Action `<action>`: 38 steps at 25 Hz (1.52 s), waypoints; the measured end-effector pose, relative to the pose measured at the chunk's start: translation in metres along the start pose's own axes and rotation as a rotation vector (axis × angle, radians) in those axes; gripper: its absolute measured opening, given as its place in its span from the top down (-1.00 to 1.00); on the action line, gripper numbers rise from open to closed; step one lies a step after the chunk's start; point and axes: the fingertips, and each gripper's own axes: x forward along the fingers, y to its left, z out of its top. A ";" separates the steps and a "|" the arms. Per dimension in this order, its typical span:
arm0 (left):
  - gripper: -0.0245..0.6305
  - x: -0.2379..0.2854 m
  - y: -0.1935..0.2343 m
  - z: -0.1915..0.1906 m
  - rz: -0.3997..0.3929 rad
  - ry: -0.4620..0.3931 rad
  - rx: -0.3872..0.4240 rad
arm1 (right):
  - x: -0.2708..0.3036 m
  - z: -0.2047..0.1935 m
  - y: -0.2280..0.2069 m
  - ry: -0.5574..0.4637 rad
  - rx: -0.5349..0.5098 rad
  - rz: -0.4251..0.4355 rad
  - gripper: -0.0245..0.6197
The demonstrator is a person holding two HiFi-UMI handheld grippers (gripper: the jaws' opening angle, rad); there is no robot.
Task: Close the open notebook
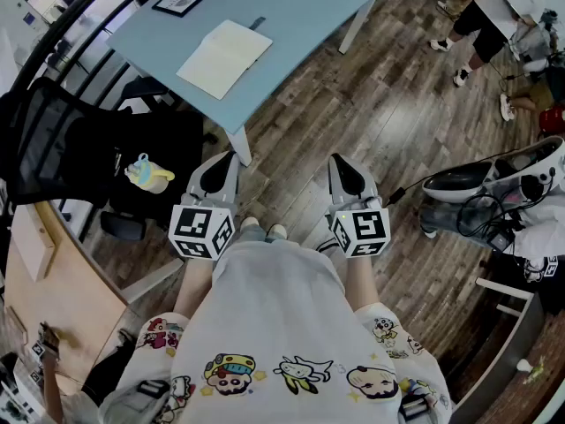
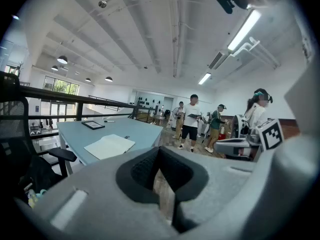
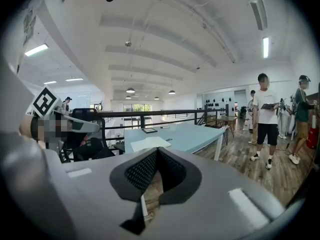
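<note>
Notebook (image 1: 225, 57) is lying open, pale pages up, on the light-blue worktop (image 1: 300, 7), toward 11 o'clock in the head view and close to the worktop's near corner. A small dark item (image 1: 257, 23) is lying just beyond the notebook at its 1 o'clock. A dark-framed flat object (image 1: 179, 1) is resting farther back at its 11 o'clock.

At 9 o'clock in the head view, a black mesh chair (image 1: 62, 140) is standing beside the worktop, and a yellow object (image 1: 148, 173) is sitting at the chair's 4 o'clock.

Below centre, the left tool (image 1: 228, 162) is hovering over the wooden floor (image 1: 371, 104), well apart from the notebook, which is lying at its 12 o'clock. Its jaws are pressing together and gripping nothing; the left gripper view is showing only floor past them. Its marker cube (image 1: 201, 230) is facing the camera.

At the left tool's 3 o'clock, the right tool (image 1: 338, 164) is pointing the same way. Its jaws are likewise closed on nothing, with the notebook at its 11 o'clock.

At 3 o'clock in the head view, a white device (image 1: 494, 179) trailing cables is sitting on the floor. At 1 o'clock, people (image 1: 481, 7) are standing.
</note>
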 end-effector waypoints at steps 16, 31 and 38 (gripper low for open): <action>0.93 0.000 -0.013 -0.022 -0.020 -0.005 -0.030 | -0.011 -0.022 -0.006 0.011 0.023 -0.016 0.89; 0.82 0.121 0.084 0.022 -0.017 0.003 -0.071 | 0.140 0.015 -0.043 0.050 0.018 0.025 0.67; 0.71 0.155 0.130 0.049 -0.004 -0.013 -0.084 | 0.205 0.041 -0.043 0.056 0.014 0.061 0.60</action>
